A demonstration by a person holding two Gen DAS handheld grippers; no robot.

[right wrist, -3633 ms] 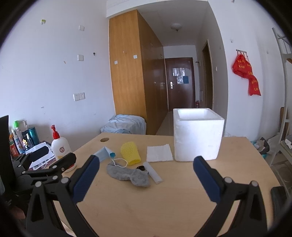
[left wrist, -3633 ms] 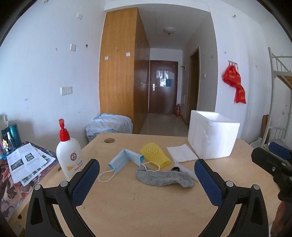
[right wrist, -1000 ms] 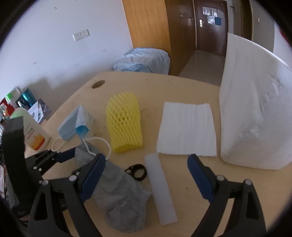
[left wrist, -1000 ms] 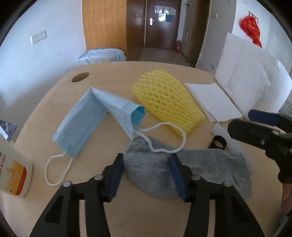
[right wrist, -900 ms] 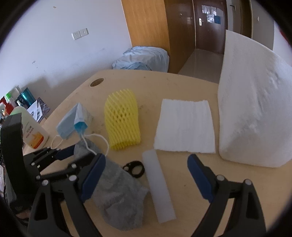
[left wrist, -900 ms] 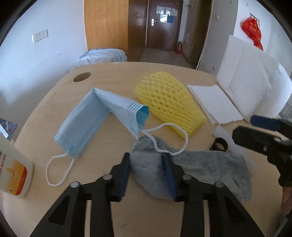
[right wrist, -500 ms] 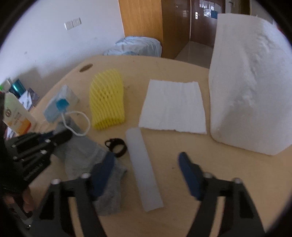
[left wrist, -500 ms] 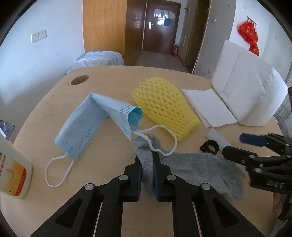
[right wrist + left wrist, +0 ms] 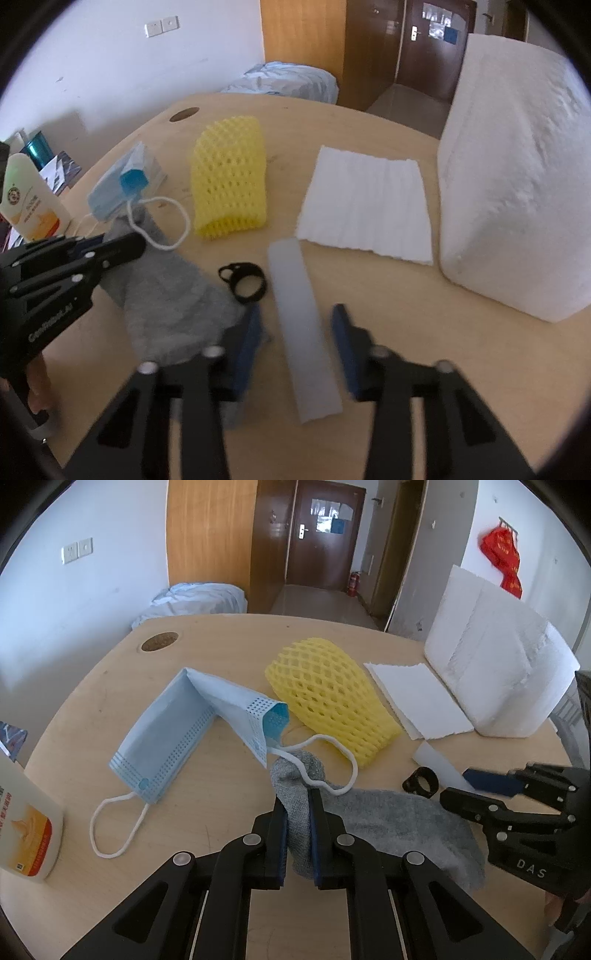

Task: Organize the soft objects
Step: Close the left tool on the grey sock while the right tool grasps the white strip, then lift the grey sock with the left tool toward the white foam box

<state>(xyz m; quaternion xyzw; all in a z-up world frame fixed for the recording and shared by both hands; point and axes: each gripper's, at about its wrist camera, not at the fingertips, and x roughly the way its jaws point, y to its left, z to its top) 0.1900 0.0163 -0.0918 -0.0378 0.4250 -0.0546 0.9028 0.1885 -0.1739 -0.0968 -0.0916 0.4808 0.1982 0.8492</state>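
Left wrist view first: the left gripper (image 9: 298, 814) is clamped on one bunched end of the grey sock (image 9: 391, 823), which lies on the wooden table (image 9: 229, 646). The sock's long axis runs across this view, from the pinched end out to the right, where its other end lies by the right gripper (image 9: 480, 786). It is a soft, fuzzy, pale grey knit, flat and rumpled. A white ear loop of the blue face mask (image 9: 192, 731) lies over the pinched end.

In the right wrist view the right gripper's (image 9: 295, 334) jaws are closing; a translucent white strip (image 9: 301, 332) lies between them, and the left pad sits at the sock's (image 9: 166, 295) edge, not yet pressing on anything.

Just beyond the sock lies a small black ring (image 9: 243, 280). Farther on sit the yellow foam net sleeve (image 9: 231, 181) and a white foam sheet (image 9: 365, 206), with the white foam box (image 9: 517, 177) at the right.
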